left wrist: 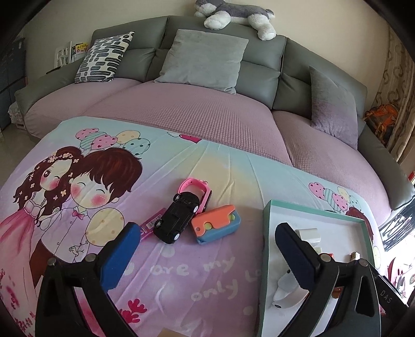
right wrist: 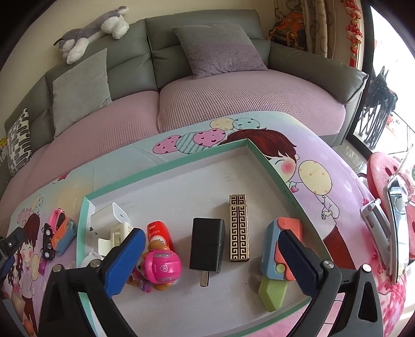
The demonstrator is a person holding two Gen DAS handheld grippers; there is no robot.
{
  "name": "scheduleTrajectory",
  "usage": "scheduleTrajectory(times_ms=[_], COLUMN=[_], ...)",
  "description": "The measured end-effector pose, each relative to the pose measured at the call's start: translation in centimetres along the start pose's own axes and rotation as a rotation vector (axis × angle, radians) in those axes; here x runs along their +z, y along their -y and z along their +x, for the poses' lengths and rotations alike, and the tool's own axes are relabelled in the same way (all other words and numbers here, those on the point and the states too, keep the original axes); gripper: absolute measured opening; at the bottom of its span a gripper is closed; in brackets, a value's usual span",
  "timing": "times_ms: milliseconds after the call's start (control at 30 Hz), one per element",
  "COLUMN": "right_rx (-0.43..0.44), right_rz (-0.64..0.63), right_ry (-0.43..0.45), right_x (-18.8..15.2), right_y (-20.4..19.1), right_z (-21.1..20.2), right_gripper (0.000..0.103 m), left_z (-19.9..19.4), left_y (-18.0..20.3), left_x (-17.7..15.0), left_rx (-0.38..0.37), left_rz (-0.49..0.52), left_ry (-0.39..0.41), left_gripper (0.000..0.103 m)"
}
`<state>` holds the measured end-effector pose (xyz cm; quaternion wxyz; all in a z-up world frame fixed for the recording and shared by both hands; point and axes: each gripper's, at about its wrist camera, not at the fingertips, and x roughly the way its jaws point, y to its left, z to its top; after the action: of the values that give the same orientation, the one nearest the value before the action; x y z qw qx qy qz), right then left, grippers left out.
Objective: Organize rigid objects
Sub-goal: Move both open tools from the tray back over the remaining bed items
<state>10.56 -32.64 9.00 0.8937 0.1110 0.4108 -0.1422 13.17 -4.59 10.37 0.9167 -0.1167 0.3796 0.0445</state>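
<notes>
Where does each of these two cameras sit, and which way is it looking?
Left wrist: on the left gripper, angled down at the black toy car and pink watch on the cartoon cloth; only its own open fingers show.
Right wrist: on the right gripper, angled down into the green-rimmed box holding the black charger; its own open fingers show.
Shared: box, car, sofa and plush dog.
</notes>
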Motion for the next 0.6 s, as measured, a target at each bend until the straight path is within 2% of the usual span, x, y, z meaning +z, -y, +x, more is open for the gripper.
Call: scheduleTrajectory(times_ms=[367, 600], right_rx=[0.035, 0.194], right_rz=[-0.028, -0.091], right_ry=[0.014, 0.074], right_x=[-0.1, -0.5], right_y=[-1.8, -6.6], right_z=[-0.2, -1.2], right_gripper=[0.103, 0.103], left_z=[-0.4, -1.8], left_y=[-2.4, -6.1], left_x=[0.6, 1.3], left_rx=[0.046, 0.098], left_rz=[-0.032, -0.101], left_ry=[0.018, 0.092], left_gripper=[0.103, 0.103])
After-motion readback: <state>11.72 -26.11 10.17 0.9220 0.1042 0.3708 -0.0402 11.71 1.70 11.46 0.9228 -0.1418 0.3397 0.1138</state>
